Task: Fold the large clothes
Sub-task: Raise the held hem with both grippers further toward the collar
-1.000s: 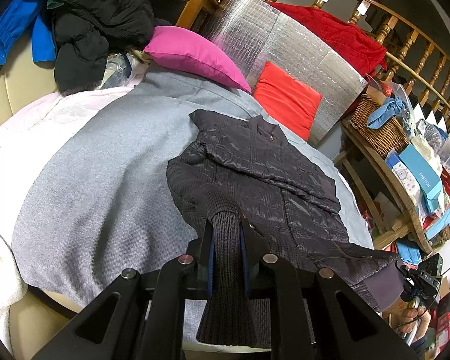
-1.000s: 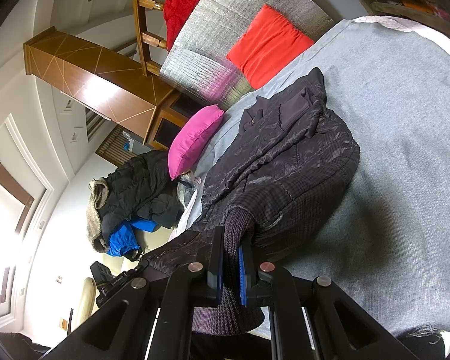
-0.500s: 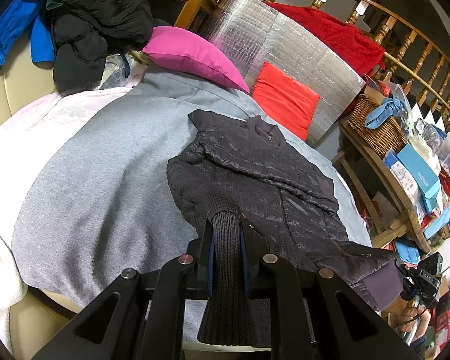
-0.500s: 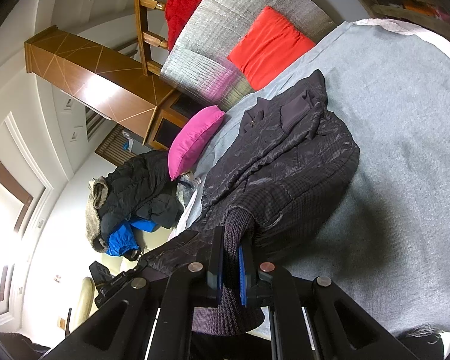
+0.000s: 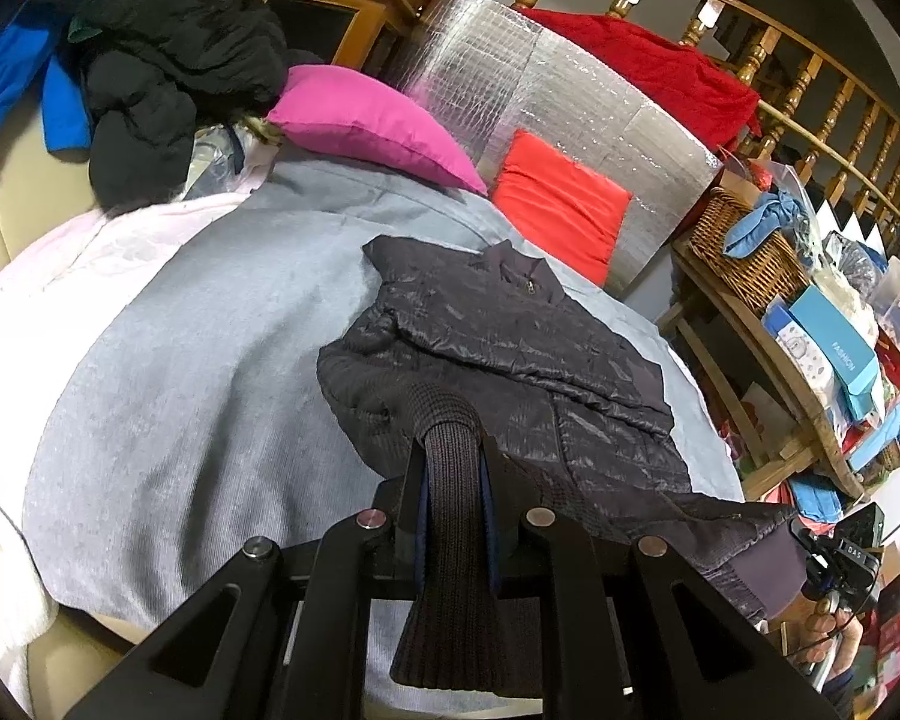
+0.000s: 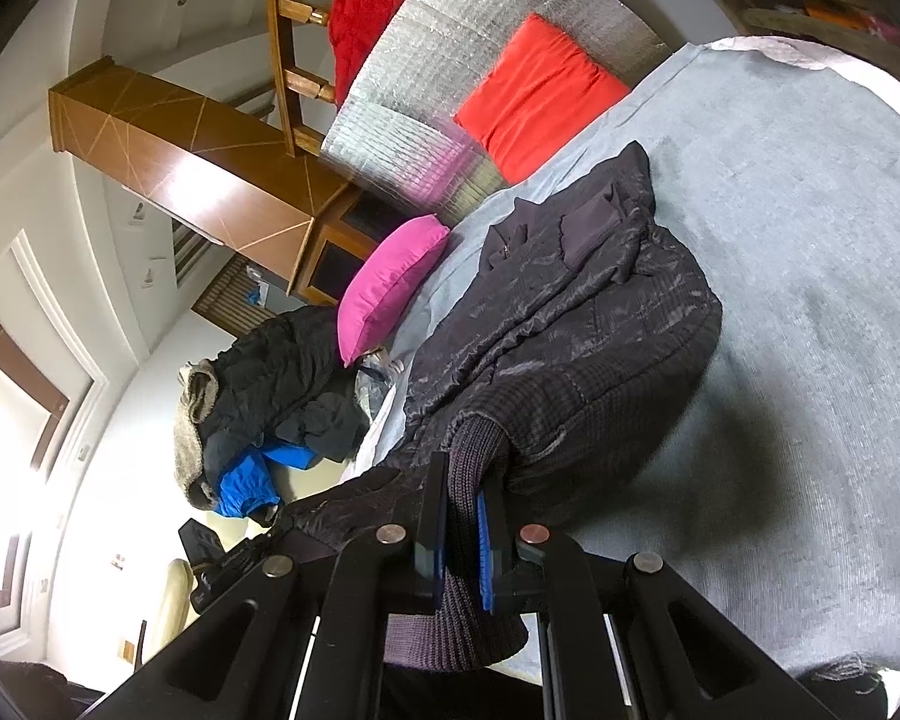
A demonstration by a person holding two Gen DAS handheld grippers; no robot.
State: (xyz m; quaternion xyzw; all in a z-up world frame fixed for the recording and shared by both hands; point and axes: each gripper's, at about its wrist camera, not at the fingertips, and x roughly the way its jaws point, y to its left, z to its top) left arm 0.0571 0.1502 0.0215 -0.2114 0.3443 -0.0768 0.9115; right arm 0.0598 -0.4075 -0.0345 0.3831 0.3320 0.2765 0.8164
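A dark quilted jacket lies on the grey cover of the bed, collar at the far end. My left gripper is shut on the ribbed knit hem of the jacket at its near left corner. My right gripper is shut on the ribbed hem at the other near corner of the jacket. Both corners are lifted slightly off the grey cover. The right gripper also shows at the lower right of the left wrist view.
A pink pillow, a red cushion and a silver foil panel stand at the bed's far end. A pile of black and blue clothes lies far left. A cluttered wooden shelf with a wicker basket stands on the right.
Both grippers keep their hold on the hem. The jacket has shifted only very slightly in view; nothing was let go or taken up.
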